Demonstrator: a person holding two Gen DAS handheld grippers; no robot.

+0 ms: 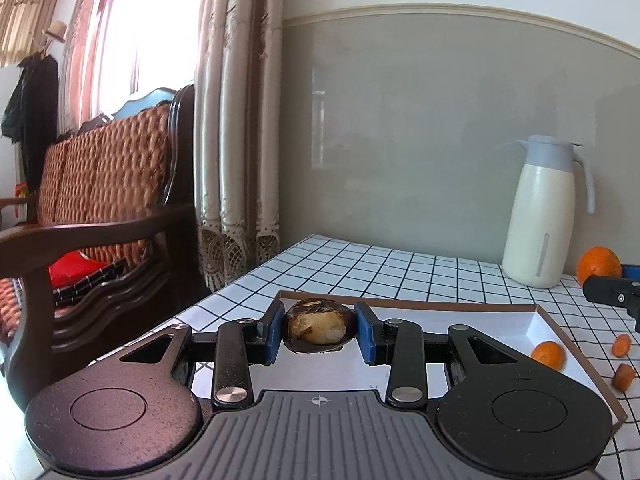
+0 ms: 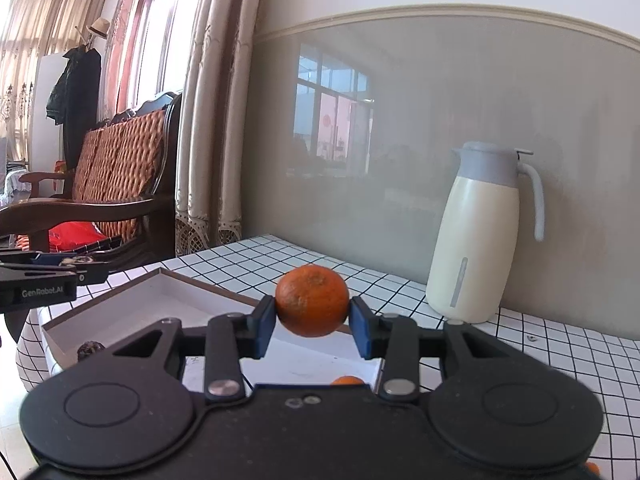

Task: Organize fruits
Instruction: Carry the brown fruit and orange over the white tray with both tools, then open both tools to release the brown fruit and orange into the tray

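Observation:
My left gripper [image 1: 318, 330] is shut on a dark-skinned fruit [image 1: 316, 326] whose pale flesh shows through a torn patch. It hangs just above the far edge of a white tray [image 1: 460, 320] with a brown rim. My right gripper [image 2: 313, 314] is shut on a tangerine [image 2: 312, 300], held above the tray [image 2: 160, 300]. A small orange fruit [image 1: 549, 354] lies in the tray's right corner. Another dark fruit [image 2: 90, 350] lies in the tray near its left end. The held tangerine [image 1: 599, 266] also shows at the right edge of the left wrist view.
A cream thermos jug [image 2: 476, 240] with a grey lid stands on the checked tablecloth [image 1: 380, 264] against the grey wall. Two small orange pieces [image 1: 622, 346] lie on the cloth right of the tray. A wooden wicker-backed bench [image 1: 104, 184] and curtains [image 1: 236, 120] stand left of the table.

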